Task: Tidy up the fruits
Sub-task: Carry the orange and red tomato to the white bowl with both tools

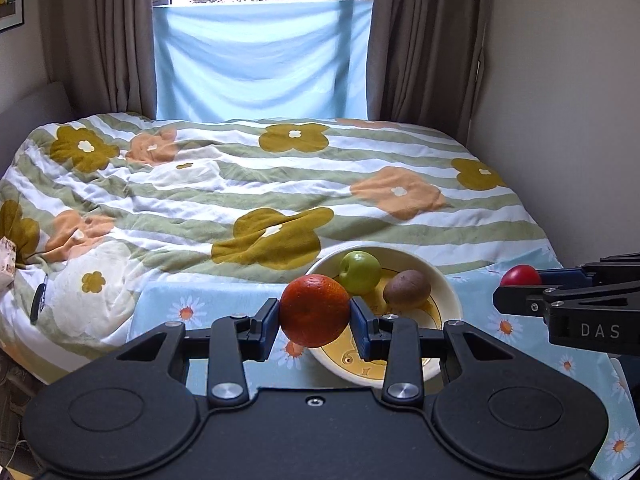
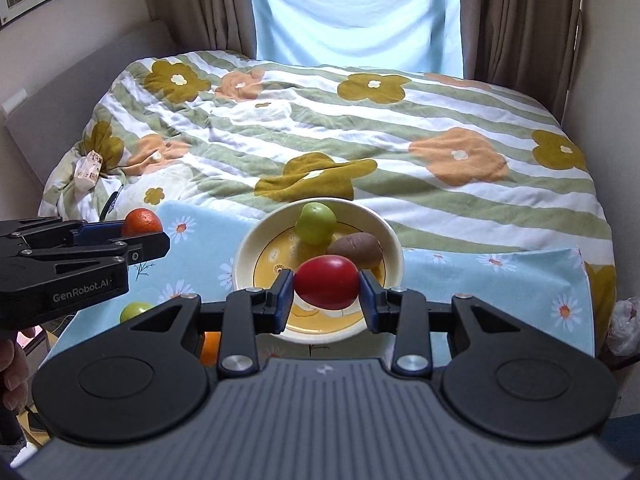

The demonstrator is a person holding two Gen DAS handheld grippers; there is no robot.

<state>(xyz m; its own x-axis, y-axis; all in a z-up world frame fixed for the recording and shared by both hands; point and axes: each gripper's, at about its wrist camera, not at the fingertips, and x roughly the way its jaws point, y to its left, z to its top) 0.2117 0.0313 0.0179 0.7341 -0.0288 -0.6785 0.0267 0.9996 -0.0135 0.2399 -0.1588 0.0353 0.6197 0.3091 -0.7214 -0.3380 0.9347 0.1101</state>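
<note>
Left gripper (image 1: pixel 314 312): closed on an orange (image 1: pixel 314 310), held above the bowl's near left rim.
Bowl (image 1: pixel 450 292): a green apple (image 1: pixel 360 272) and a kiwi (image 1: pixel 407 289) are held inside.
Right gripper (image 1: pixel 520 280): a red fruit (image 1: pixel 521 275) is gripped, right of the bowl.

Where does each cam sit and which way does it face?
Left wrist: on the left gripper, facing forward over the bowl toward bed and window; its fingers clamp the orange; the right gripper enters from the right.
Right wrist: on the right gripper, same heading, above the bowl; clamps the red fruit; the left gripper enters from the left.
Shared: bowl, green apple, kiwi, both grippers.
</note>
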